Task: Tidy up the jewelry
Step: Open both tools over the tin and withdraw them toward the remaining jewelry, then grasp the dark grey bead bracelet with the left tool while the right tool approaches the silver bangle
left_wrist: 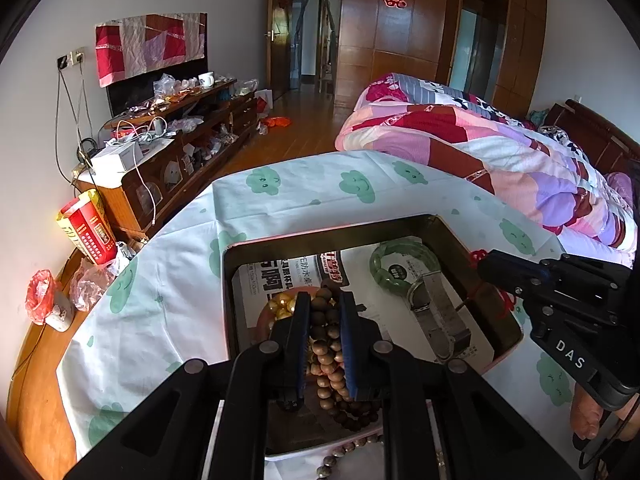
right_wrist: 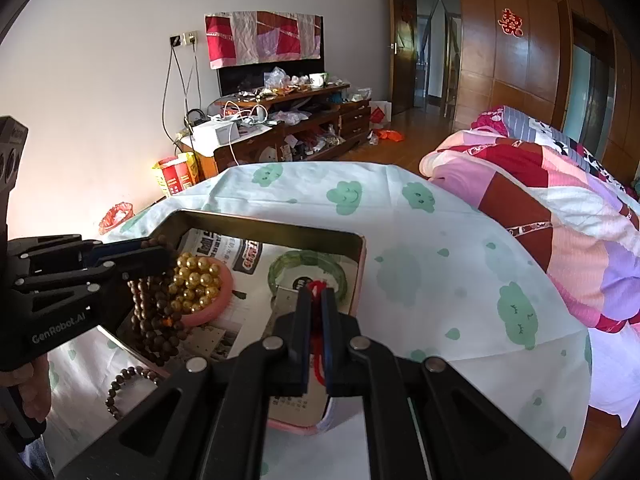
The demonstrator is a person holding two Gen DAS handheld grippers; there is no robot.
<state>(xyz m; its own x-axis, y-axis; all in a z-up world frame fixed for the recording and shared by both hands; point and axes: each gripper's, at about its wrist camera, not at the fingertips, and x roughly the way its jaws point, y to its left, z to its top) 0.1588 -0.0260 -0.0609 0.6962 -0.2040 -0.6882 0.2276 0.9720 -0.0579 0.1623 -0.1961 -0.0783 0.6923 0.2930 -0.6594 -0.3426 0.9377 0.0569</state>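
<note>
The left gripper (left_wrist: 325,312) clenches a brown bead string (left_wrist: 328,354) above the tray (left_wrist: 472,256), its tail trailing over the near rim onto the cloth (left_wrist: 180,280). The right gripper (right_wrist: 317,300) pinches a red cord (right_wrist: 317,287) over the tray, beside the green bangle (right_wrist: 308,266) and gold beads (right_wrist: 198,280)

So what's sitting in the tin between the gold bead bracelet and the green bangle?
Only bare printed paper lining separates the gold bead bracelet from the green bangle; the right wrist view shows this clearly.
</note>
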